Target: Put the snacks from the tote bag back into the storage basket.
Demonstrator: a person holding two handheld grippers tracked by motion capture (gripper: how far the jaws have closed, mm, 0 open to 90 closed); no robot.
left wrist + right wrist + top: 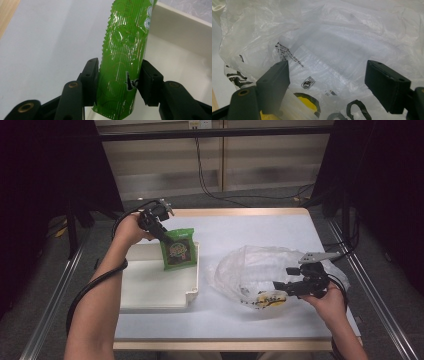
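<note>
Black jaws of the left gripper (117, 77) flank a green packet (125, 50), one on each side of its lower part; whether the pads press on it cannot be told. In the high view, the left gripper (159, 226) sits at the packet's (178, 249) eleven o'clock, and the packet stands upright over the far right corner of a white tray (150, 290). At the tray's three o'clock lies a clear plastic bag (250, 270). The right gripper (286, 286) sits at the bag's four o'clock, jaws apart around crumpled film (332, 55) without clamping it.
</note>
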